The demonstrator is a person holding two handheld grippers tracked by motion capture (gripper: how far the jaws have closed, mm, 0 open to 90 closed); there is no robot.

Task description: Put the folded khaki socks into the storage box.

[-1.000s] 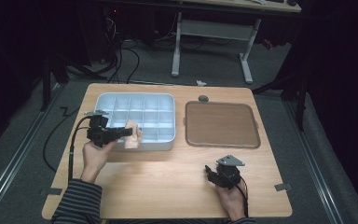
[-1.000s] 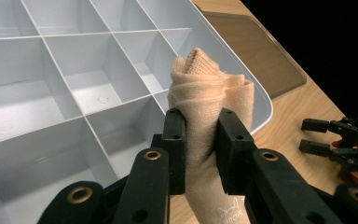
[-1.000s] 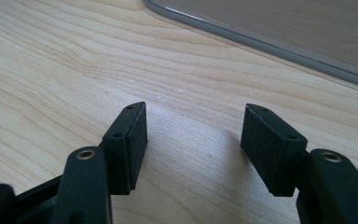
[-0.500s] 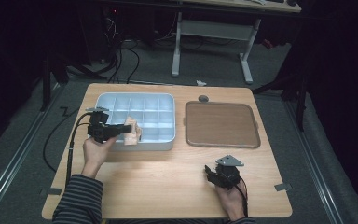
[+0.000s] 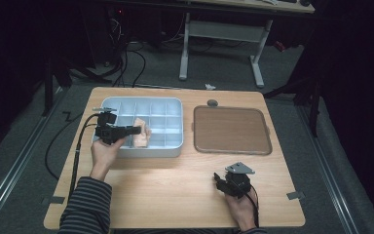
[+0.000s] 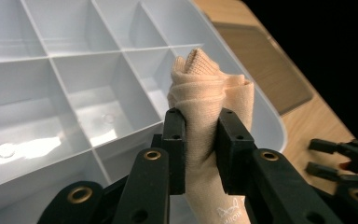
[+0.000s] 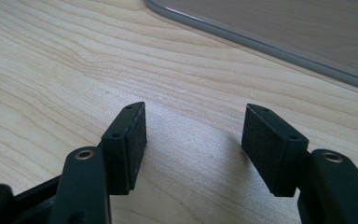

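Cloth (image 6: 205,107), beige and rolled, sits clenched in our left claw (image 6: 200,149) over the white divided tray (image 5: 175,105) at centre left of the high view. Our right claw (image 7: 193,149) rests released on the bench (image 5: 175,190), lower right.

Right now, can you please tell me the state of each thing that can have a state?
Left gripper: shut on the rolled beige cloth.
Rolled beige cloth: bunched, held over the divided tray.
Divided tray: no lid on it, the compartments that show are empty.
Right gripper: open, nothing between its jaws, low over the wooden table.
Brown lid: lying flat on the table.
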